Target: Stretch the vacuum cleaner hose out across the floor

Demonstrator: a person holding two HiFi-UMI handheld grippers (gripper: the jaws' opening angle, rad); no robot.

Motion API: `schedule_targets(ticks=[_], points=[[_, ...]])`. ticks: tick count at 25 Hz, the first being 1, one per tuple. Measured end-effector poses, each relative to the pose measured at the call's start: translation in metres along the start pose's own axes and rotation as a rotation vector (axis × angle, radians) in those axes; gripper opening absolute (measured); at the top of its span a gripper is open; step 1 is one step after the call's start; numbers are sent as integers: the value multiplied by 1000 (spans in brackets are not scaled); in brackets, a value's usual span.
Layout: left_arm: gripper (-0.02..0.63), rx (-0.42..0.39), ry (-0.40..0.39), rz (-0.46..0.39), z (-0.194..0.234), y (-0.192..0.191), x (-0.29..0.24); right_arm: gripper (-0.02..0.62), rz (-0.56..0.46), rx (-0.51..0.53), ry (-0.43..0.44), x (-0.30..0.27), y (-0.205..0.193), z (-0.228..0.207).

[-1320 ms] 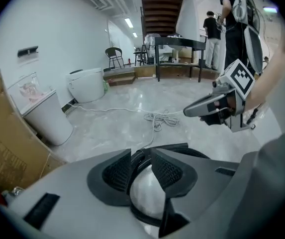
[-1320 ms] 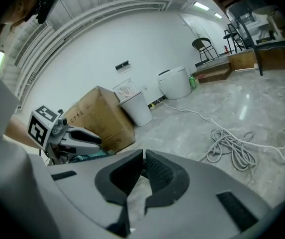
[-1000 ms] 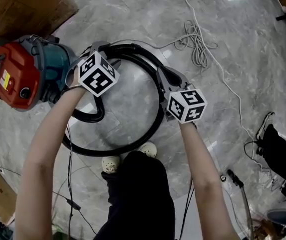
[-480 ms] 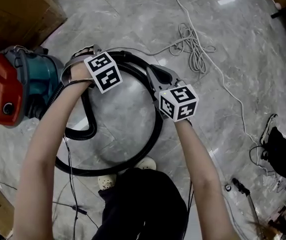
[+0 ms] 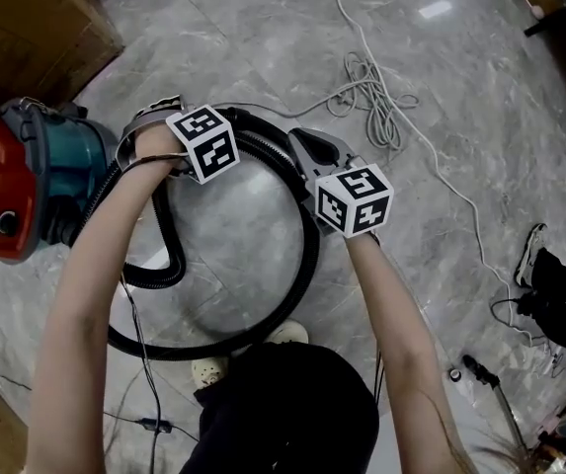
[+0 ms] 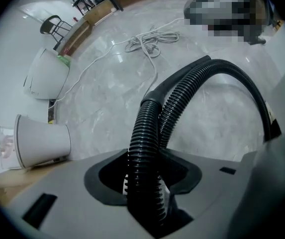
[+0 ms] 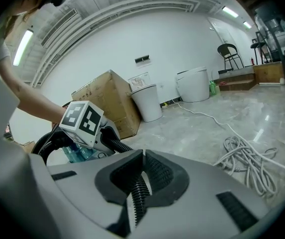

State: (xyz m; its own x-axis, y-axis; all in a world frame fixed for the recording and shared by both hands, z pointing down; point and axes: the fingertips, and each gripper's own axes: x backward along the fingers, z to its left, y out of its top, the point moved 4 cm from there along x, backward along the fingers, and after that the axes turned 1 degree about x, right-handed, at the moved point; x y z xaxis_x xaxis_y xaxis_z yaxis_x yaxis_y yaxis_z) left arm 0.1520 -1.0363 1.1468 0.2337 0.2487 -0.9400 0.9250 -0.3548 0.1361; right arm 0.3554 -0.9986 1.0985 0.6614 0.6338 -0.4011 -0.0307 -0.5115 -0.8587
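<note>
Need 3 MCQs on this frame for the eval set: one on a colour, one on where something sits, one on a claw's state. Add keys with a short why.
1. What colour is the hose?
A. white
B. black
C. orange

2. In the head view, where is the vacuum cleaner relative to the hose loop?
A. left of it
B. right of it
C. inside it

3. What is the state of the right claw?
A. open and empty
B. shut on the hose
C. shut on a white cable

Key:
1 B: the ribbed hose is black in every view.
2 A: its red and teal body sits at the picture's left edge, outside the loop.
3 B: the right gripper view shows its jaws pinched on the hose.
</note>
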Motion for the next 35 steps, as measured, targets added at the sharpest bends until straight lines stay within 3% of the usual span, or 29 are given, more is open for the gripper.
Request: schedule_targets(ticks=[6, 10, 18, 20, 23, 27, 28, 35], points=[[186, -14, 53, -51, 12, -7, 34, 17, 20, 6, 13, 12, 17, 20], [184, 34, 98, -106, 25, -19, 65, 17, 10, -73, 7, 27, 32, 34], [184, 177, 37, -236, 34, -38, 143, 18, 89, -124, 73, 41, 68, 90], [184, 206, 10, -267, 34, -41, 163, 18, 78, -190, 108, 45, 84, 106], [184, 256, -33, -316, 33, -47, 192, 28, 19, -386, 153, 51, 112, 123], [184, 323, -103, -400, 28, -59, 232, 221, -23, -616, 235, 63, 144, 149], [184, 335, -117, -421, 26, -61, 243, 242, -37, -650, 244, 67, 152, 155], [184, 365, -176, -519, 3, -83, 319, 328, -331, -872, 167, 119, 214, 163]])
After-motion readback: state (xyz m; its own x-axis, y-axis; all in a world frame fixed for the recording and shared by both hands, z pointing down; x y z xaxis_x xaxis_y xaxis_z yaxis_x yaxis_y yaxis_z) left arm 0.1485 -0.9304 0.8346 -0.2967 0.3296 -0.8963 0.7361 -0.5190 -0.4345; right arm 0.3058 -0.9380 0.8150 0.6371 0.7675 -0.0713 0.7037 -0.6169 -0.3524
